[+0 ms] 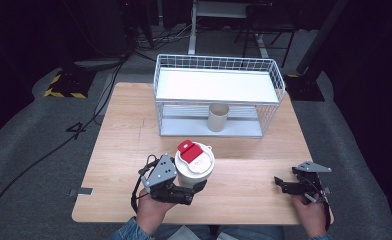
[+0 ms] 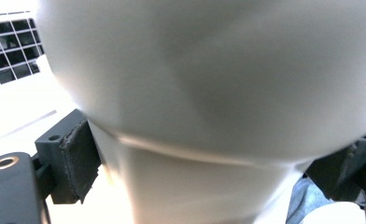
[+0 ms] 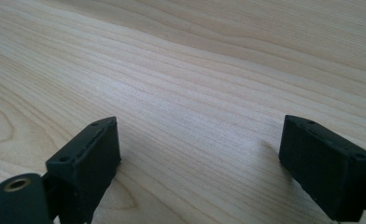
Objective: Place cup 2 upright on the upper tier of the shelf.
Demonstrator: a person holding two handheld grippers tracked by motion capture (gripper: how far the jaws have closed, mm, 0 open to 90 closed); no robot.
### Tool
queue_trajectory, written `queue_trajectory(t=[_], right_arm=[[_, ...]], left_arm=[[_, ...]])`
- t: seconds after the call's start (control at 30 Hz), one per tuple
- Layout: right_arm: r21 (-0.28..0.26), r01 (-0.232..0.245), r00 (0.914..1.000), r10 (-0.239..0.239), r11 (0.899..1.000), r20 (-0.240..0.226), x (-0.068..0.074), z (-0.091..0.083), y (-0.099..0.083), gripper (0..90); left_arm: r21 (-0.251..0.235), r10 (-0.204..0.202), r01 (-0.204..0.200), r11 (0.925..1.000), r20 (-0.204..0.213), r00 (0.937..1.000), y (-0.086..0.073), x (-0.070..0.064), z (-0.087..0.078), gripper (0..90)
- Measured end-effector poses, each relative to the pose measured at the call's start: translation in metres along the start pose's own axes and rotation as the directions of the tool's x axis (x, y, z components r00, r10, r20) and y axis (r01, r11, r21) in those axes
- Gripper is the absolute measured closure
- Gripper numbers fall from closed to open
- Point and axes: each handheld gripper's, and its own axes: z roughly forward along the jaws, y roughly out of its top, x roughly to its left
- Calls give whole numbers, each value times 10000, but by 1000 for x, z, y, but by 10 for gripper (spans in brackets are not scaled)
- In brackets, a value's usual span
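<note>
A light wooden table [image 1: 134, 135] is taking up the middle of the high view. A white wire basket rack [image 1: 219, 92] is standing at its far side, and a small beige cup [image 1: 217, 118] is sitting upright on the rack's lower shelf. Near the table's near edge, left of centre, a white cup with a white lid and red tab [image 1: 195, 165] is standing upright, apparently on the table, though its base is hidden. The left gripper [image 1: 186, 187] is clamping this cup, both jaws pressing its sides. The right gripper [image 1: 283, 184], well apart at the near right, is hanging low over bare wood with its jaws spread wide, holding nothing.
</note>
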Motion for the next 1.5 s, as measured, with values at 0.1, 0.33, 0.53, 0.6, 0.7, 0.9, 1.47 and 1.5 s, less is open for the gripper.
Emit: queue_trajectory(t=[0.1, 0.33, 0.53, 0.6, 0.7, 0.9, 1.47, 1.5], right_arm=[[1, 2, 10000, -2, 10000, 1, 0, 0, 0, 127], [2, 0, 10000, 0, 10000, 0, 0, 0, 0, 127], [2, 13, 10000, -13, 10000, -13, 0, 0, 0, 128], [-12, 35, 10000, -35, 10000, -27, 0, 0, 0, 128], [-13, 47, 10000, -47, 10000, -35, 0, 0, 0, 129], [-9, 53, 10000, -53, 10000, -38, 0, 0, 0, 128], [1, 14, 10000, -14, 10000, -3, 1, 0, 0, 128], [3, 13, 10000, -13, 10000, -3, 1, 0, 0, 127]], left_arm=[[-84, -38, 38, 10000, 56, 10000, 9, 2, 0, 114], [-215, 37, -34, 9998, 148, 9999, 33, 8, 3, 115], [-168, 81, -81, 9998, 16, 10000, 51, 16, 9, 115], [-192, -4, 5, 9998, 54, 10000, 57, 20, 11, 115], [-232, 41, -42, 9997, -20, 10000, 66, 25, 13, 115], [-273, 156, -159, 9995, -108, 9998, 82, 32, 19, 115], [-588, -52, 36, 9983, -282, 9996, 119, 53, 31, 115], [-587, -46, 28, 9983, -309, 9995, 121, 54, 32, 115]])
